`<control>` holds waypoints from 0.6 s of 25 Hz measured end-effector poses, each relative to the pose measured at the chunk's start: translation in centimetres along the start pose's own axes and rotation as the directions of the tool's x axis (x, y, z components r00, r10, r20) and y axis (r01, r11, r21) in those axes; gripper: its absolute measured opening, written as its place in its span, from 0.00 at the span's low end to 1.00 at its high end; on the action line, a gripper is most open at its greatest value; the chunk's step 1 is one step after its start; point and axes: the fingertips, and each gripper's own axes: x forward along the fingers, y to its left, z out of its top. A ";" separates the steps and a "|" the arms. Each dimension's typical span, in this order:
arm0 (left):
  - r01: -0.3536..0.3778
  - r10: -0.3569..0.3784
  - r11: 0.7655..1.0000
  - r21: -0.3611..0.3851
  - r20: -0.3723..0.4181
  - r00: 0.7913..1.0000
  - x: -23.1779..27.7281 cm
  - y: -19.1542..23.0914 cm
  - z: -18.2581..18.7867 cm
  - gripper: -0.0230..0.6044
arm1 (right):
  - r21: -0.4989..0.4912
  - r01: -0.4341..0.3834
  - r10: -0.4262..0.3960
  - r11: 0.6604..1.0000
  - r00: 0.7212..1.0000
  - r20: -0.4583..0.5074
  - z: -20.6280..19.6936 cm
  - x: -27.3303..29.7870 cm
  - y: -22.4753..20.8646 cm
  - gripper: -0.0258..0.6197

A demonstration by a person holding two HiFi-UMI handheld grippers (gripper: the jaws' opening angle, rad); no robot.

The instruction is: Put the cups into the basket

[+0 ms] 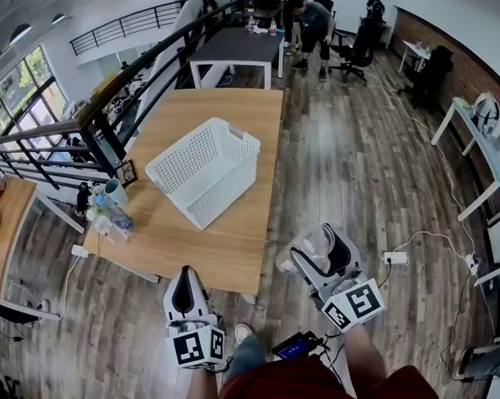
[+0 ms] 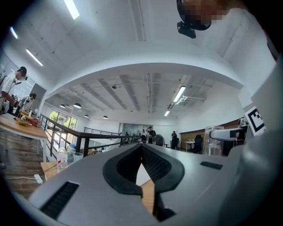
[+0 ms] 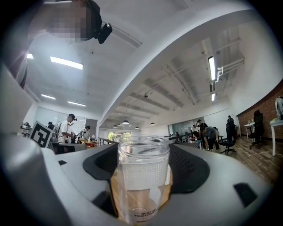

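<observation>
A clear glass cup point(image 3: 142, 176) stands upright between the jaws of my right gripper point(image 3: 143, 185), which is shut on it. In the head view that gripper point(image 1: 319, 248) hangs over the floor just off the front right corner of the wooden table point(image 1: 226, 113). The empty white perforated basket point(image 1: 225, 191) sits at the table's middle. My left gripper point(image 1: 184, 293) hovers at the table's front edge, its jaws closed with nothing between them point(image 2: 141, 161). The held cup point(image 2: 213, 141) also shows at the right of the left gripper view.
A teal cup point(image 1: 115, 191) and plastic bottles point(image 1: 112, 222) crowd the table's left edge beside a black railing point(image 1: 107, 101). A grey table point(image 1: 236, 46) and people stand beyond. A power strip point(image 1: 395, 257) with cable lies on the floor at right.
</observation>
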 end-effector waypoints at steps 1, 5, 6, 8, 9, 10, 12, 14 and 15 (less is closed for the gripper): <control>-0.003 0.003 1.000 -0.003 0.000 1.000 0.4 0.5 -0.1 0.04 | -0.003 -0.003 0.003 1.000 1.000 -0.002 -0.1 0.6 0.1 0.59; -0.003 0.003 1.000 -0.012 0.007 1.000 2.2 2.4 -0.1 0.04 | -0.012 -0.006 0.006 1.000 1.000 -0.007 -0.1 3.2 0.5 0.59; -0.001 0.001 1.000 -0.013 0.009 1.000 2.7 2.8 -0.1 0.04 | -0.014 -0.005 0.005 1.000 1.000 -0.008 -0.1 3.9 0.6 0.59; 0.003 -0.003 1.000 -0.012 0.013 1.000 3.5 3.8 -0.1 0.04 | -0.020 -0.004 0.004 1.000 1.000 -0.008 0.0 5.1 0.9 0.59; 0.004 -0.004 1.000 -0.012 0.013 1.000 3.9 4.2 -0.1 0.04 | -0.022 -0.002 0.002 1.000 1.000 -0.008 0.0 5.6 1.1 0.59; 0.004 -0.004 1.000 -0.013 0.012 1.000 4.3 4.7 0.0 0.04 | -0.023 0.000 0.000 1.000 1.000 -0.008 0.0 6.2 1.2 0.59; 0.005 -0.005 1.000 -0.016 0.008 1.000 5.0 5.6 0.0 0.04 | -0.025 0.006 -0.006 1.000 1.000 -0.009 0.0 7.3 1.4 0.59; 0.006 -0.006 1.000 -0.019 0.006 1.000 5.7 6.5 0.0 0.04 | -0.026 0.012 -0.013 1.000 1.000 -0.012 -0.1 8.4 1.6 0.59; 0.006 -0.006 1.000 -0.021 0.006 1.000 6.0 7.0 0.0 0.04 | -0.025 0.016 -0.016 1.000 1.000 -0.013 -0.1 8.8 1.6 0.59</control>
